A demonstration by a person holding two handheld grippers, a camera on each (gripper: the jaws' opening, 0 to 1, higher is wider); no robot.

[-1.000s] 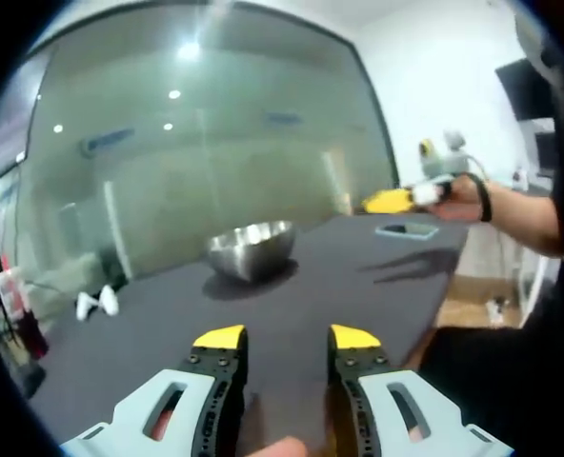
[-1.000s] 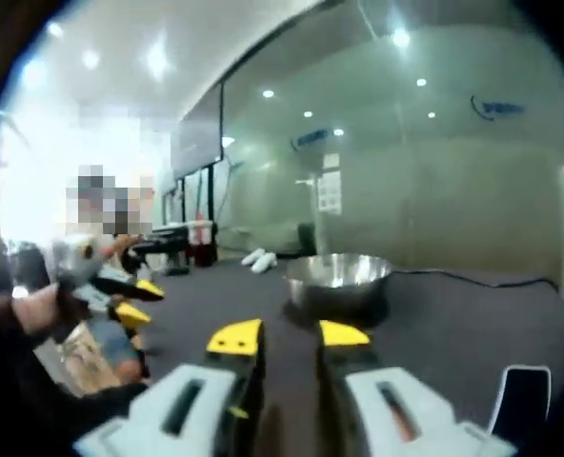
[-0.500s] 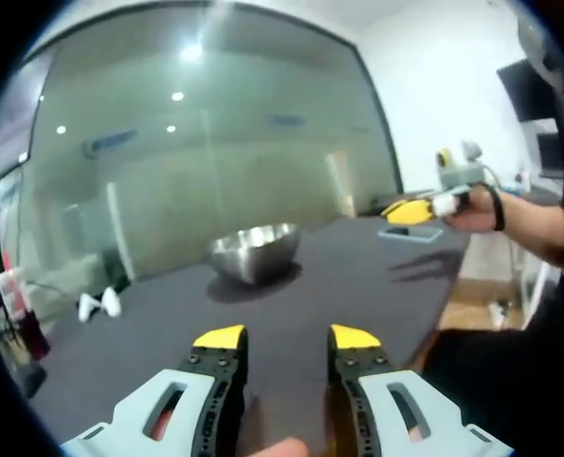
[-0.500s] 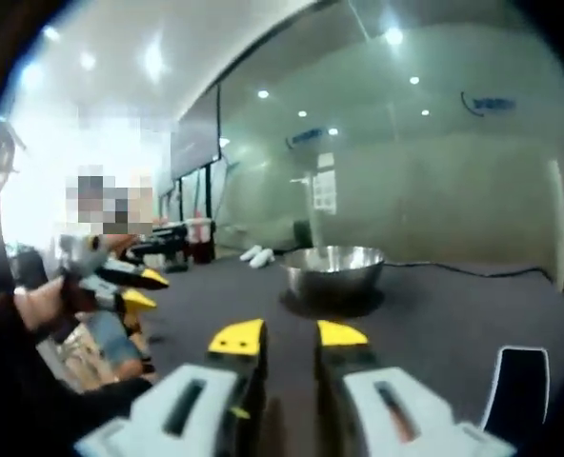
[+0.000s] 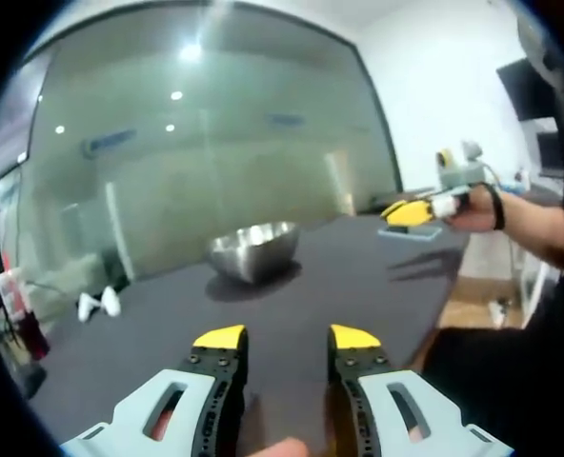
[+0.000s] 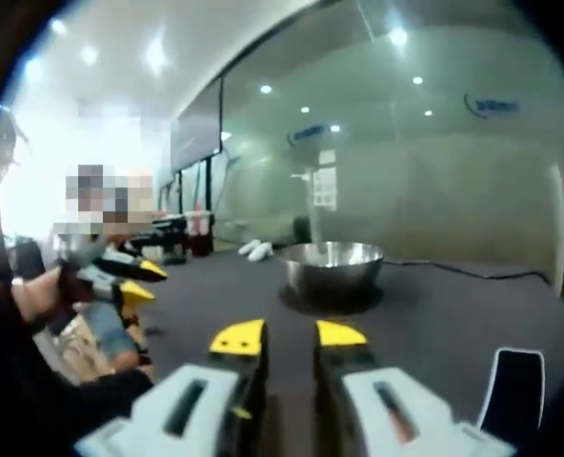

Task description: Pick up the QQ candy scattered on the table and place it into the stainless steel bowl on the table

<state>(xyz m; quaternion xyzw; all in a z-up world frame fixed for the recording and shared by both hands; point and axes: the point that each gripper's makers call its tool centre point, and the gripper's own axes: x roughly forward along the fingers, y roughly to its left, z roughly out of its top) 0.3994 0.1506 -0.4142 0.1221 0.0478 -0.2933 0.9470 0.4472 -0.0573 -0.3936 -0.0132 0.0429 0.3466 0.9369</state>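
I hold both grippers, left gripper [image 5: 287,336] and right gripper [image 6: 290,334], parted and empty, above the table's [image 5: 358,271] near edge; next I must find candy, the bowl [image 5: 252,248] waiting mid-table.

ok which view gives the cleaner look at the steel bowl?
The right gripper view: the stainless steel bowl sits nearly straight ahead of the right tool, larger, with its rim and reflective side clear on the dark table. The left gripper view shows the same bowl smaller, further off, left of centre.
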